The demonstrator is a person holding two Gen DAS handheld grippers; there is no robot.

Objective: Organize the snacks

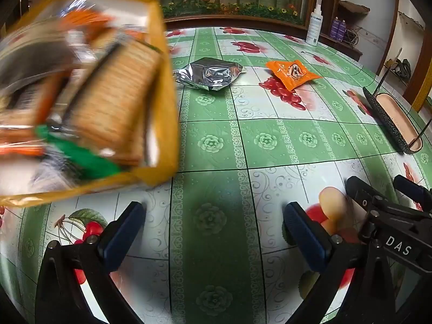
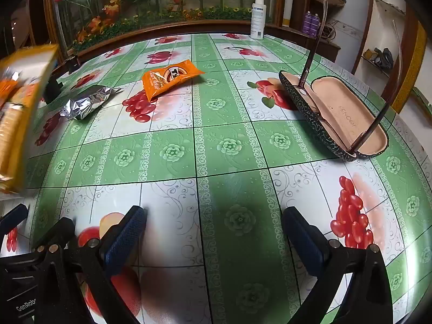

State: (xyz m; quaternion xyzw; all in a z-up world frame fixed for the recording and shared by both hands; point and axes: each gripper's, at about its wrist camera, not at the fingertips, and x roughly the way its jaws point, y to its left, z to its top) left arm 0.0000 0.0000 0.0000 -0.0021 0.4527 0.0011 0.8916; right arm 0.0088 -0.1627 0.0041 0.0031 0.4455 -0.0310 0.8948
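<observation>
A yellow box stuffed with cracker packs and other wrapped snacks fills the upper left of the left wrist view, tilted and blurred. Its edge shows at the right wrist view's left border. Farther out on the flowered tablecloth lie a silver foil packet and an orange snack packet, apart from each other. My left gripper is open over bare cloth. My right gripper is open beside it on the right. Both are empty and touch neither packet nor the box.
An open glasses case with spectacles standing in it lies at the right. A white spray bottle stands at the table's far edge before a flower-painted panel. The table's rounded edge curves down on the right.
</observation>
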